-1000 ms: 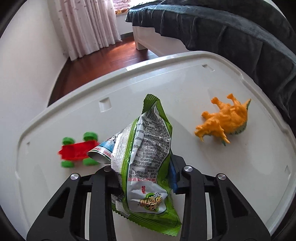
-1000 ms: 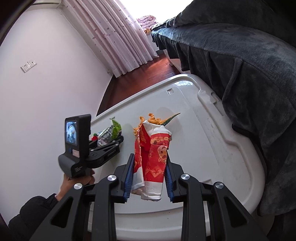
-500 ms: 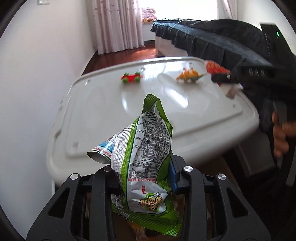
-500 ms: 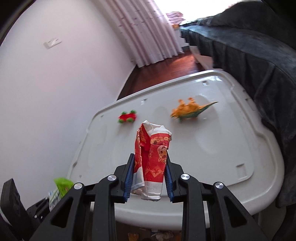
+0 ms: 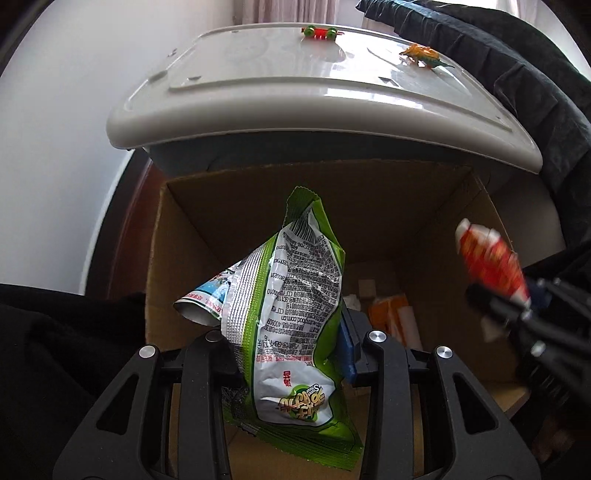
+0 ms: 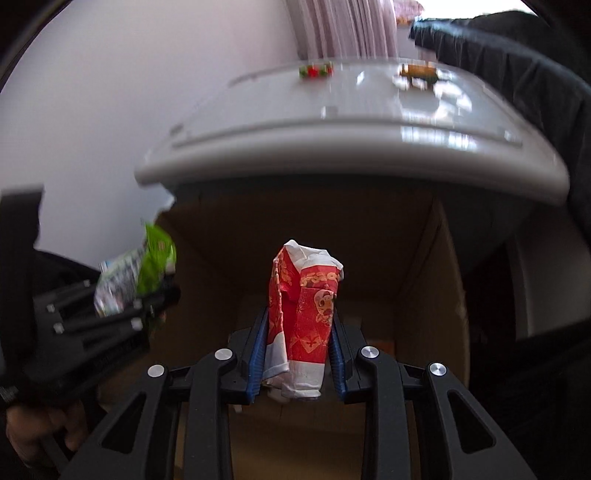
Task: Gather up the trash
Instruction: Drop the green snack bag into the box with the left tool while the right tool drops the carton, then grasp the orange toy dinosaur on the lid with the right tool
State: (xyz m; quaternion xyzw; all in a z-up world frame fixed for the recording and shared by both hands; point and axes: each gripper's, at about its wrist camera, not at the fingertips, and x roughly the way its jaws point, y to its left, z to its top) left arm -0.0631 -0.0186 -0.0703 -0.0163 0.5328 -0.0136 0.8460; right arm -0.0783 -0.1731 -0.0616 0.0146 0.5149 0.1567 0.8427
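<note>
My left gripper (image 5: 291, 354) is shut on a crumpled green and silver snack wrapper (image 5: 291, 306), which stands up between its pads over an open cardboard box (image 5: 177, 258). My right gripper (image 6: 297, 350) is shut on a crushed red and white paper cup (image 6: 304, 314), also above the box (image 6: 436, 280). In the left wrist view the red cup (image 5: 491, 266) and right gripper show blurred at the right. In the right wrist view the green wrapper (image 6: 147, 266) in the left gripper appears at the left, with a hand (image 6: 33, 428) below it.
Beyond the box stands a grey bin with a white lid (image 5: 295, 103). On the lid lie a red and green toy car (image 5: 319, 32) and an orange toy dinosaur (image 5: 421, 55). Dark bedding (image 5: 517, 74) hangs at the right. Orange and white scraps (image 5: 395, 317) lie in the box.
Both grippers pulled back from over the white lid and came down over the cardboard box, each still holding its piece of trash. The toys stayed on the lid.
</note>
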